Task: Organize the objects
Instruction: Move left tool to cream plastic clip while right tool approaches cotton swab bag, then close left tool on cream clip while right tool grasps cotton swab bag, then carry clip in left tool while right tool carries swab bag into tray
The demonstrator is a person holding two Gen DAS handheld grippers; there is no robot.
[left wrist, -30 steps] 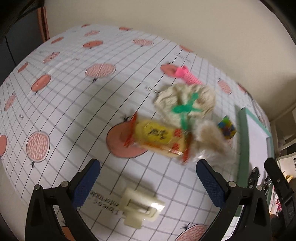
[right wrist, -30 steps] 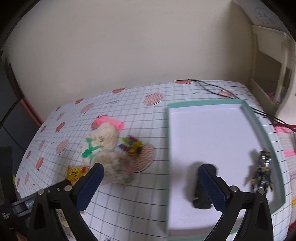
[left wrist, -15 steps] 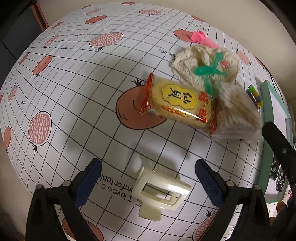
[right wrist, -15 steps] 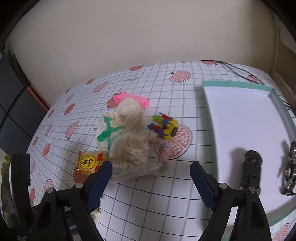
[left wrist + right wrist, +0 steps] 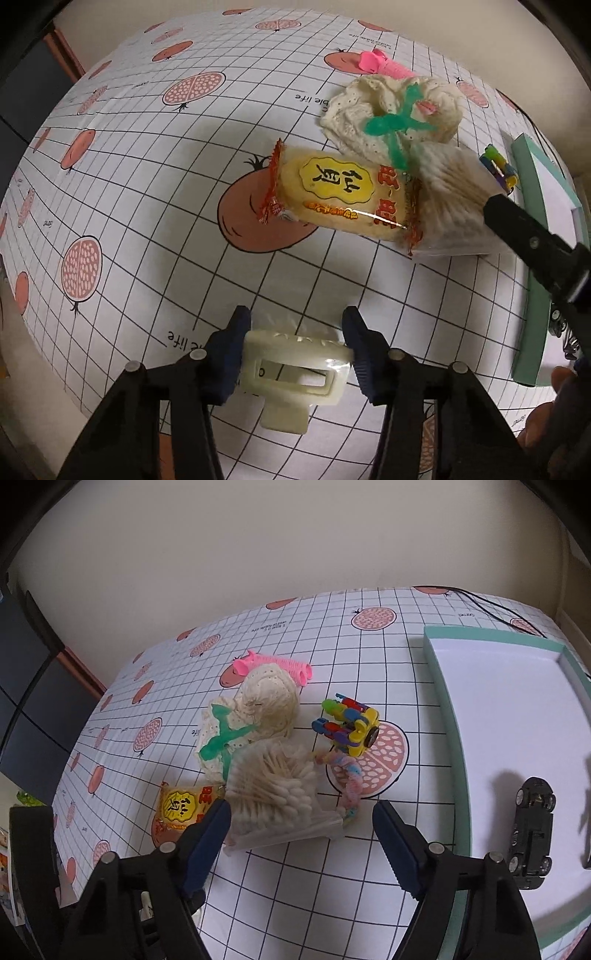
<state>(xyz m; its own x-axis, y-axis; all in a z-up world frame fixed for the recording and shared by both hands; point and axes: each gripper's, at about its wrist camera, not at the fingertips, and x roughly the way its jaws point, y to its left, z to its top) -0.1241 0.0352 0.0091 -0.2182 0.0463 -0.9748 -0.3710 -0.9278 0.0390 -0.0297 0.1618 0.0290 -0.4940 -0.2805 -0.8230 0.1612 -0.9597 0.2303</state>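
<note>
A cream hair claw clip (image 5: 295, 369) lies near the table's front edge, and my left gripper (image 5: 295, 332) is shut on it, a blue pad against each side. Beyond it lie a yellow snack packet (image 5: 340, 188), a lace cloth with a green ribbon (image 5: 388, 107) and a bag of cotton swabs (image 5: 450, 199). My right gripper (image 5: 301, 827) hangs open just in front of the cotton swab bag (image 5: 273, 790), with nothing between its fingers. The green-rimmed white tray (image 5: 447, 709) on the right holds a black toy car (image 5: 532, 827).
A pink hair roller (image 5: 273, 664) lies behind the lace cloth (image 5: 258, 705). A colourful block toy (image 5: 351, 727) and a pastel twisted cord (image 5: 347, 779) sit between the pile and the tray. A black cable runs along the far right of the tablecloth.
My left gripper dropped to the hair claw clip and closed on it. My right gripper swung left from the tray toward the cotton swab bag and stayed open.
</note>
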